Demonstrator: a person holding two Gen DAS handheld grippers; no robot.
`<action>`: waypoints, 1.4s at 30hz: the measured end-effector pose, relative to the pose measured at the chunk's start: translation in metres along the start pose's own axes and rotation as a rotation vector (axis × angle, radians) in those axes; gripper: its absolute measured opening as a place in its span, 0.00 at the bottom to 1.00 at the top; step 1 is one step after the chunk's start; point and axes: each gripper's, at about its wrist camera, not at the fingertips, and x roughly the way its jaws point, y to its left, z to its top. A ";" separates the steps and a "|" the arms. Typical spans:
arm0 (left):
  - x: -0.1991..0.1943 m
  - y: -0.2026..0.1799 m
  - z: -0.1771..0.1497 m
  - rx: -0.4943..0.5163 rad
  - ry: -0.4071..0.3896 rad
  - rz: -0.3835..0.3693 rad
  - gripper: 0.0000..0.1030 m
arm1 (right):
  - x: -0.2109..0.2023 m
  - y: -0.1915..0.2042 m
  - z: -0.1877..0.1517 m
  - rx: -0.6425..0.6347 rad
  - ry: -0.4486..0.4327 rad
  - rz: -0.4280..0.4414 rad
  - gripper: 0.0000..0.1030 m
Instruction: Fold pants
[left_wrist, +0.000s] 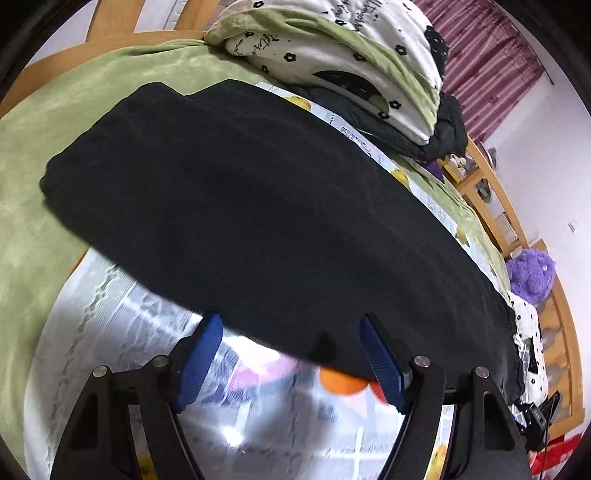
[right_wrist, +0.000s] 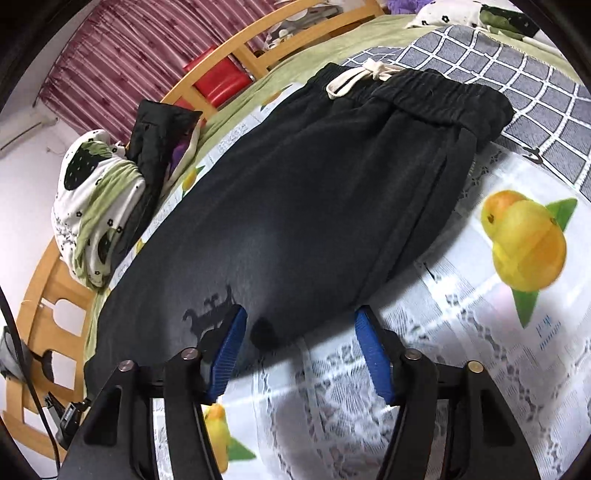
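Bare printed cloth (right_wrist: 461, 332) lies free before both tools; piled bedding (left_wrist: 332, 55) apparently blocks the far side.

left hand-held gripper (left_wrist: 290, 352): angled downward, blue pads apart, nothing pinched | right hand-held gripper (right_wrist: 299, 349): angled downward, blue pads apart, nothing pinched

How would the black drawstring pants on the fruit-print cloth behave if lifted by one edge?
The black drawstring pants would likely drape limply, since the soft fabric lies flat with gentle creases. They probably slide easily over the glossy fruit-print cloth. The cream drawstring may dangle.
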 end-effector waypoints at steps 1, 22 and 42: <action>0.002 -0.001 0.003 -0.003 0.000 0.008 0.61 | 0.002 0.002 0.002 0.001 -0.005 -0.005 0.55; -0.005 -0.104 0.144 0.263 -0.315 0.111 0.06 | 0.008 0.110 0.153 -0.202 -0.155 0.111 0.11; 0.039 -0.085 0.132 0.208 -0.219 0.168 0.58 | 0.080 0.097 0.144 -0.192 -0.037 -0.052 0.56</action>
